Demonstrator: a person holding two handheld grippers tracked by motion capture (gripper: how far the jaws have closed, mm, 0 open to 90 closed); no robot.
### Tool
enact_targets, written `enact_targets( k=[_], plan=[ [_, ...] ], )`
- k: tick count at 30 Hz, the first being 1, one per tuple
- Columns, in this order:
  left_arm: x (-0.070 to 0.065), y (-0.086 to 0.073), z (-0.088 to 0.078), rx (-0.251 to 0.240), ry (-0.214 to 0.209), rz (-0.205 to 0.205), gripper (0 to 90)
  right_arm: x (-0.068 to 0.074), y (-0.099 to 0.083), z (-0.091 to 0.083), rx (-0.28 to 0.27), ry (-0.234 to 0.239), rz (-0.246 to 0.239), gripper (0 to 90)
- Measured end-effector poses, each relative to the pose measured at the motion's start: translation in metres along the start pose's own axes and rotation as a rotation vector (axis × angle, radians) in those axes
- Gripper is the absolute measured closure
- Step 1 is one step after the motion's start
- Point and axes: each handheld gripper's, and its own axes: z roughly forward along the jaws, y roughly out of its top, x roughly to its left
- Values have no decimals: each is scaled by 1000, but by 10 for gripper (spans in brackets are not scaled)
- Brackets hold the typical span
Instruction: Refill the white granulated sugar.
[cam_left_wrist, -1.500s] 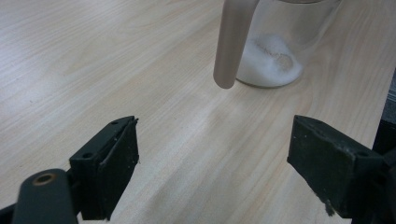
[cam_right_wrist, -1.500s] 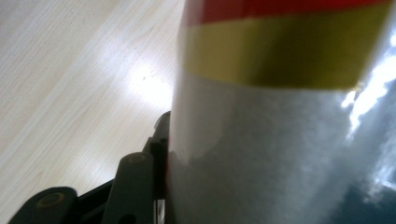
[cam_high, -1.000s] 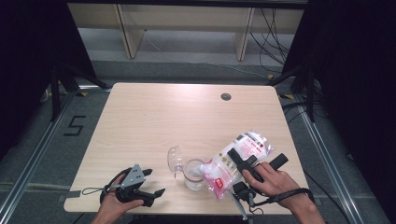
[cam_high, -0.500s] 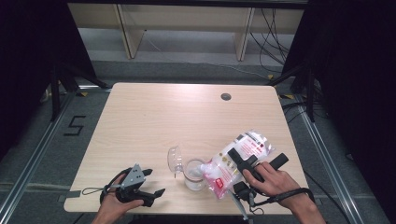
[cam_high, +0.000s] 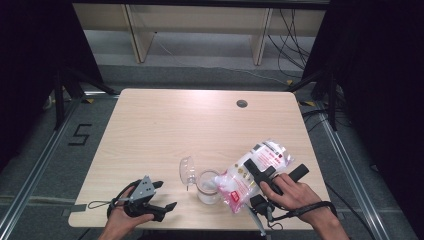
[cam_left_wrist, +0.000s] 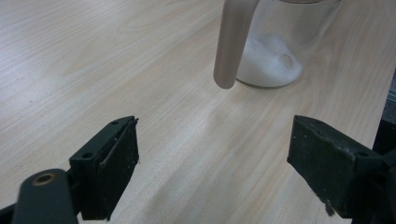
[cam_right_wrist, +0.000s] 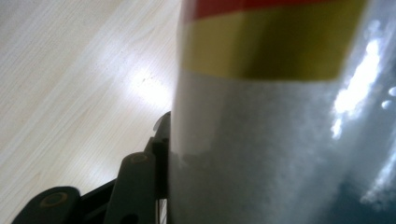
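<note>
Leftmost, the left gripper (cam_high: 162, 196) lies low at the near-left corner of the table (cam_high: 165, 125), held in the person's left hand (cam_high: 122, 220). Its jaws stand wide apart with bare wood between them, and they point to the right, toward the glass jar (cam_high: 207, 186). The jar stands a little way off, clear of those jaws; in the left gripper view it shows ahead as a glass wall (cam_left_wrist: 280, 42) with a low heap of white powder (cam_left_wrist: 268, 63) on its bottom, and a pale handle-like piece (cam_left_wrist: 231, 44) hangs down in front of it. Just left of the jar, the hinged clear lid (cam_high: 187, 171) is tipped open. To the right, the plastic bag (cam_high: 255, 172) of white grains lies slanted, its lower end resting on the jar's rim and its upper end up toward the far right. The right gripper (cam_high: 260, 172) is clamped across the bag's middle, with the right hand (cam_high: 292, 192) behind it; in the right gripper view the bag's surface (cam_right_wrist: 280, 140) presses against the jaw.
</note>
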Motion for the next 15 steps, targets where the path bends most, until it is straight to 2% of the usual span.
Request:
enact_targets(
  k=[9, 10, 12, 14, 15],
  plan=[
    [-1, 0, 0, -2, 4, -11, 157, -1, -1, 0, -3, -1, -10, 579],
    [0, 0, 0, 0, 4, -9, 157, -4, -2, 1, -12, -5, -62, 579],
    [0, 0, 0, -1, 4, -8, 157, -5, -2, 1, -13, -6, -63, 579],
    [0, 0, 0, 0, -3, -8, 157, -7, -1, 1, -26, -11, -95, 580],
    [-1, 0, 0, -6, 3, -14, 157, -7, -1, 1, -26, -11, -93, 580]
  ],
)
